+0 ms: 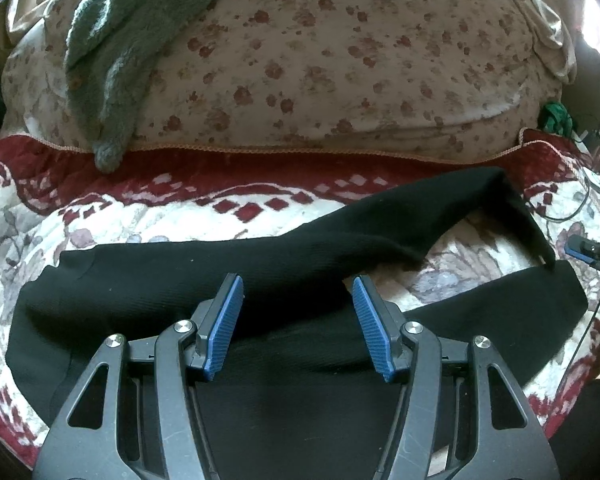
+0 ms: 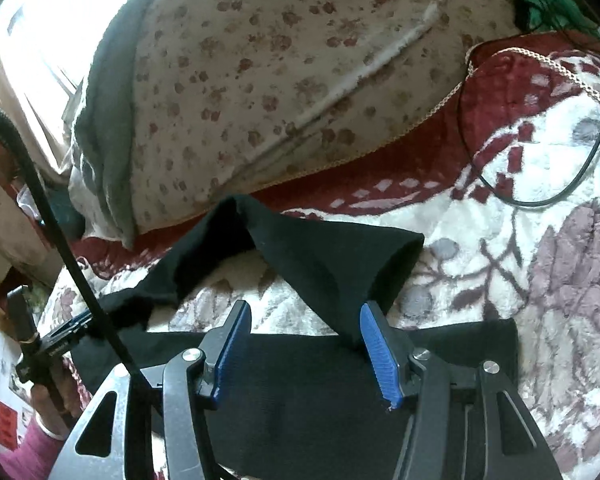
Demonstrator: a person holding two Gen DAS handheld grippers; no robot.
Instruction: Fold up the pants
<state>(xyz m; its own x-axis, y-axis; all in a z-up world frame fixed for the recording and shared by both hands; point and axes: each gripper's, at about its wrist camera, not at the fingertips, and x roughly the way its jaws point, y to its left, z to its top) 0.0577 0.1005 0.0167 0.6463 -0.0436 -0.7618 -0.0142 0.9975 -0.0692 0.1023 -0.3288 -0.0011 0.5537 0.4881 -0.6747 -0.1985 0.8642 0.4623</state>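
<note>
Setting: black pants (image 1: 220, 276) lie spread on a red-and-white floral blanket (image 1: 112, 216), in front of a flower-print pillow (image 1: 340, 60) with a grey-green towel (image 1: 100, 40) draped on it.

Pants: the waist end lies flat at the left of the left wrist view. The 2 legs run to the right and are parted, with blanket showing between them. The far leg (image 2: 320, 264) is bent back on itself; its end comes down toward the near leg (image 2: 340, 380).

Left gripper (image 1: 298, 292): jaws spread wide, grasping nothing, poised over the crotch area, likely ready to pin or lift the cloth there.

Right gripper (image 2: 306, 324): jaws also released, above the near leg. The tip of the folded-back far leg reaches the inner face of its right pad (image 2: 380, 356); whether it touches cannot be told.

Stage: judged early; the legs are not yet laid together.

Next need: probably the far leg brought squarely over the near one.

Hazard: a black cable (image 2: 540, 152) loops on the blanket close by and could snag.
</note>
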